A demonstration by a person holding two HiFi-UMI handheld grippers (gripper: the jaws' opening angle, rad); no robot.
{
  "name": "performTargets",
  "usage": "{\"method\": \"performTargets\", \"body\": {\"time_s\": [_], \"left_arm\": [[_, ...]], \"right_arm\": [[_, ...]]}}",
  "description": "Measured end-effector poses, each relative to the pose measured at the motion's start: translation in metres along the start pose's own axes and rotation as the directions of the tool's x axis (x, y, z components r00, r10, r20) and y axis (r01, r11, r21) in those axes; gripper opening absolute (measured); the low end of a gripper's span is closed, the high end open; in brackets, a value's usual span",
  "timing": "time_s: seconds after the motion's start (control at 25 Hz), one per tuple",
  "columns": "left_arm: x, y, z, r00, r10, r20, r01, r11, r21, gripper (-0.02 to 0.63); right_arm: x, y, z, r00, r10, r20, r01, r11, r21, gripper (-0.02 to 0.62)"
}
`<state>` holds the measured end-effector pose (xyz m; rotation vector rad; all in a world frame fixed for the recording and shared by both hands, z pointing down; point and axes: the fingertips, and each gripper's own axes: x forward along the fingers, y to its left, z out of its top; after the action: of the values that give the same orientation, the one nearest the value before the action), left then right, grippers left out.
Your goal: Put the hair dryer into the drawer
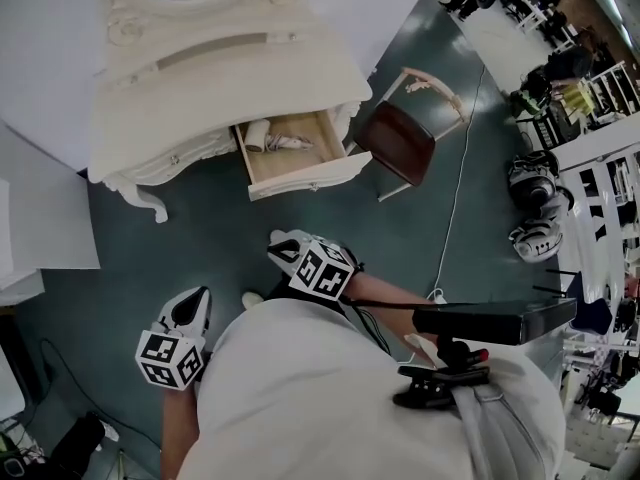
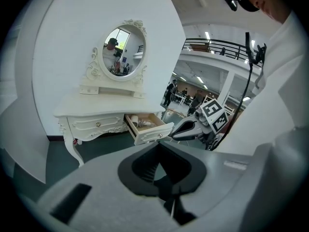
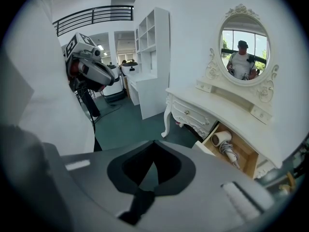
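Observation:
The white hair dryer lies with its coiled cord inside the open drawer of the white dressing table. The left gripper view shows the hair dryer in the drawer, and the right gripper view shows the hair dryer too. Both grippers hang over the green floor, well short of the drawer, close to the person's body. My left gripper is shut and holds nothing. My right gripper is shut and empty as well, a bit closer to the drawer. The right gripper also shows in the left gripper view.
A chair with a dark seat stands right of the drawer. A white cable runs across the floor beside it. Helmets and gear sit at the far right. An oval mirror tops the table, and a white shelf unit stands to its left.

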<state>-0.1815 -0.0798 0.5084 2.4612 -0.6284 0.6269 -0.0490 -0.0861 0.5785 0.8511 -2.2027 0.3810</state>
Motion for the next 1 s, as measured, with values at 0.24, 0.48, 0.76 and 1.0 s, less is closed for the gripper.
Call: {"method": "performTargets", "body": {"time_s": [0.24, 0.48, 0.76, 1.0], "left_arm": [[0.013, 0.005, 0.012, 1.000, -0.012, -0.017, 0.012, 1.000, 0.009, 0.003], [0.031, 0.003, 0.027, 0.999, -0.025, -0.035, 0.025, 0.999, 0.024, 0.003], [0.059, 0.001, 0.056, 0.998, -0.044, -0.049, 0.046, 0.998, 0.041, 0.003], [0.082, -0.003, 0.071, 0.997, -0.051, -0.059, 0.054, 0.997, 0.049, 0.003]], "right_arm": [[0.003, -0.015, 0.002, 1.000, 0.001, 0.002, -0.001, 1.000, 0.010, -0.002], [-0.002, -0.033, -0.002, 1.000, -0.005, 0.011, 0.005, 1.000, 0.030, -0.003], [-0.008, -0.066, -0.005, 1.000, -0.015, 0.016, 0.014, 0.999, 0.053, -0.003], [-0.013, -0.089, -0.010, 1.000, -0.018, 0.021, 0.017, 0.998, 0.061, -0.003]]}}
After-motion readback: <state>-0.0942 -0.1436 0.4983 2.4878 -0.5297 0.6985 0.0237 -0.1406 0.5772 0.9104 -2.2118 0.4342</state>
